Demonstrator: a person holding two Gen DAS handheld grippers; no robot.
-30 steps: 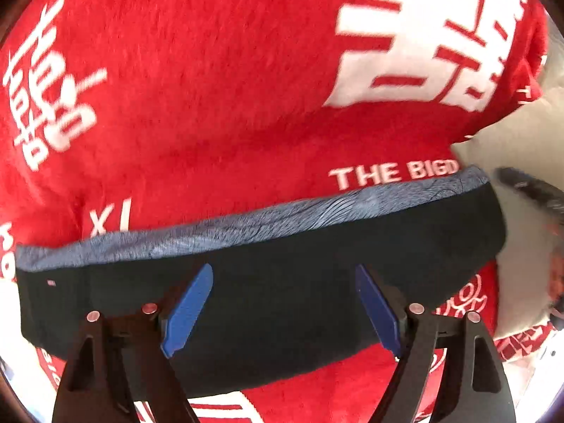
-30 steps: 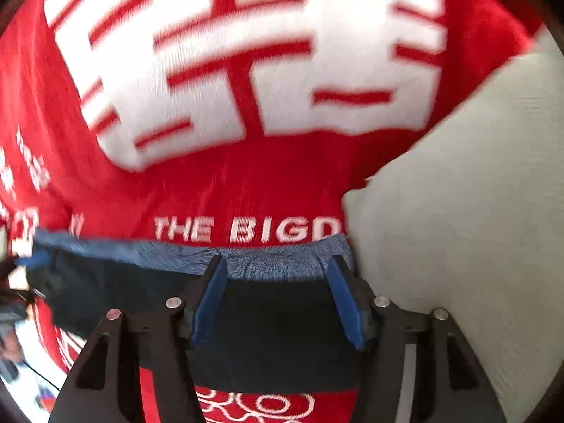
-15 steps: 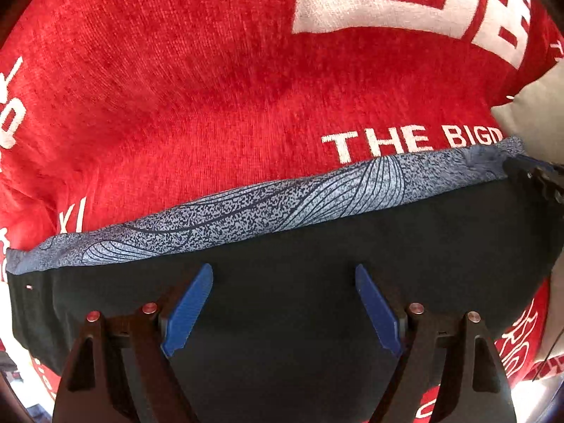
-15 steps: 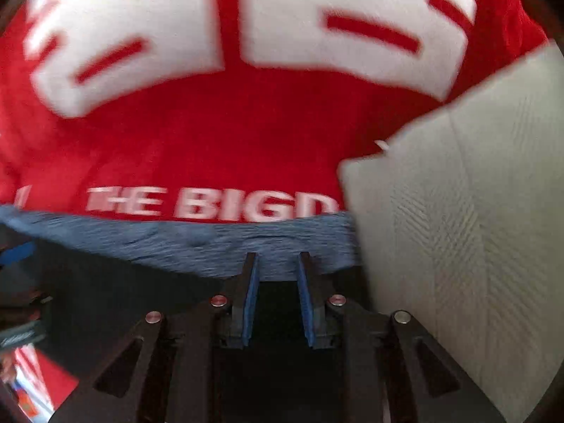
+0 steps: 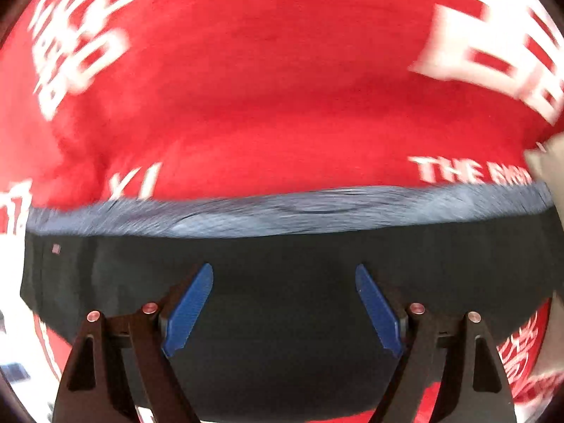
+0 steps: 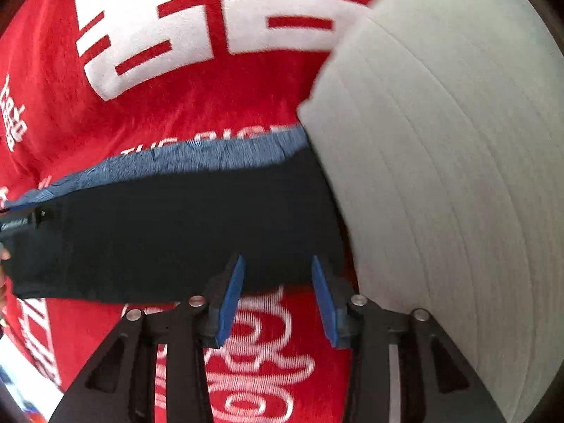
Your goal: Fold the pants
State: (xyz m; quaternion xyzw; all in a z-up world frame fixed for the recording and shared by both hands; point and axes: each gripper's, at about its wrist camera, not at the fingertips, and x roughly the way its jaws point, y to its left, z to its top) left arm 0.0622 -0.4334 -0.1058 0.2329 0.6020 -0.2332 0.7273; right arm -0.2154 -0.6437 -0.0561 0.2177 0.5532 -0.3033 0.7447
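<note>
The dark folded pants (image 5: 282, 257) lie flat on a red blanket (image 5: 264, 88), with a blue patterned waistband (image 5: 282, 211) along the far edge. My left gripper (image 5: 283, 275) is open and empty, hovering over the middle of the pants. In the right wrist view the pants (image 6: 176, 225) stretch left from a grey cushion. My right gripper (image 6: 276, 264) is open and empty at the near right corner of the pants, fingertips at its front edge. The left gripper's body shows at the left edge of the right wrist view (image 6: 21, 224).
The red blanket (image 6: 176, 112) carries large white lettering. A grey ribbed cushion (image 6: 440, 176) lies against the right end of the pants; its corner shows in the left wrist view (image 5: 550, 162). A pale surface shows past the blanket's near left edge (image 5: 14, 338).
My right gripper opened from nearly shut on the pants and drew back toward their near right corner. My left gripper stayed open and pulled back, so more blanket shows.
</note>
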